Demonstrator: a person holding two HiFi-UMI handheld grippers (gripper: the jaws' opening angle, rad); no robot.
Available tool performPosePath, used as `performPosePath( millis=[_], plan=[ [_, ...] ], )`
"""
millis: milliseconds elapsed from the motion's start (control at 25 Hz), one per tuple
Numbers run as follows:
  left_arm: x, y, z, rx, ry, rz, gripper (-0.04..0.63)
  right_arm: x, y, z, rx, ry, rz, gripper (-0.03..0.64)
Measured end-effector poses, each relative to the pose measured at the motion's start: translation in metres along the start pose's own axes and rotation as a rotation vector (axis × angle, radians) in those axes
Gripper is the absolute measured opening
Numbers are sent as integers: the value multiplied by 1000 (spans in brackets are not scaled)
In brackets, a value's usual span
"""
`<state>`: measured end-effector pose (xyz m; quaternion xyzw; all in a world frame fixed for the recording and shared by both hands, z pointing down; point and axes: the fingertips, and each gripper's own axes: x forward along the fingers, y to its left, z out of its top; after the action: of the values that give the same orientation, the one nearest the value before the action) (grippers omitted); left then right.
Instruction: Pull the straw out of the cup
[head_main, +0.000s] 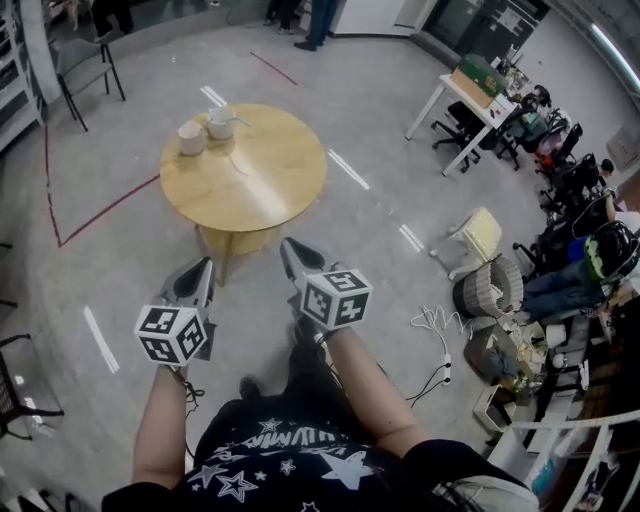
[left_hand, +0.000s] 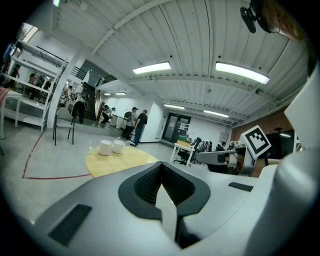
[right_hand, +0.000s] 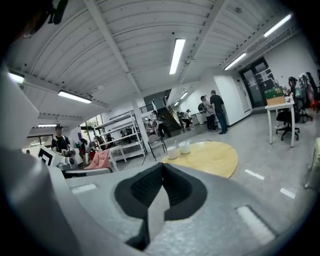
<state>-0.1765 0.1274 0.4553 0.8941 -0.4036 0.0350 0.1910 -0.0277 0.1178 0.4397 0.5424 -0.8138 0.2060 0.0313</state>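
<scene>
You are holding the left gripper (head_main: 204, 264) and right gripper (head_main: 289, 245) with jaws pressed together on nothing, well short of the worktop (head_main: 270, 170), since the straw (head_main: 238, 121) is standing in the cup (head_main: 218, 125) near its far-left edge.

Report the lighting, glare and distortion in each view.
Head view: even light, pale glare streaks across the round wooden table, floor bowed by the wide lens. Left gripper view: strong fisheye with dark corners, ceiling strip lights blown out. Right gripper view: same fisheye curve, bright strip light, two cups small and soft.
</scene>
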Motion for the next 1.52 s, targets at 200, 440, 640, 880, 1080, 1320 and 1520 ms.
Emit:
performPosePath(
  millis=[200, 440, 640, 880, 1080, 1320, 1520],
  plan=[
    [28, 9, 8, 1, -9, 48, 6, 29, -13, 7, -25, 27, 66, -1],
    [84, 4, 11, -40, 4, 118, 6, 58, -60, 26, -50, 83, 137, 0],
    [137, 2, 20, -19, 5, 174, 6, 90, -107, 49, -56, 103, 186, 0],
    [191, 5, 26, -39, 5, 242, 6, 126, -155, 66, -20, 121, 244, 0],
    [220, 10, 37, -49, -4, 318, 6, 150, -178, 79, -48, 157, 310, 0],
    [237, 8, 46, -67, -15, 380, 6, 167, -195, 87, -41, 184, 362, 0],
    [236, 9, 55, -71, -15, 406, 6, 175, -202, 92, -17, 188, 366, 0]
  ],
)
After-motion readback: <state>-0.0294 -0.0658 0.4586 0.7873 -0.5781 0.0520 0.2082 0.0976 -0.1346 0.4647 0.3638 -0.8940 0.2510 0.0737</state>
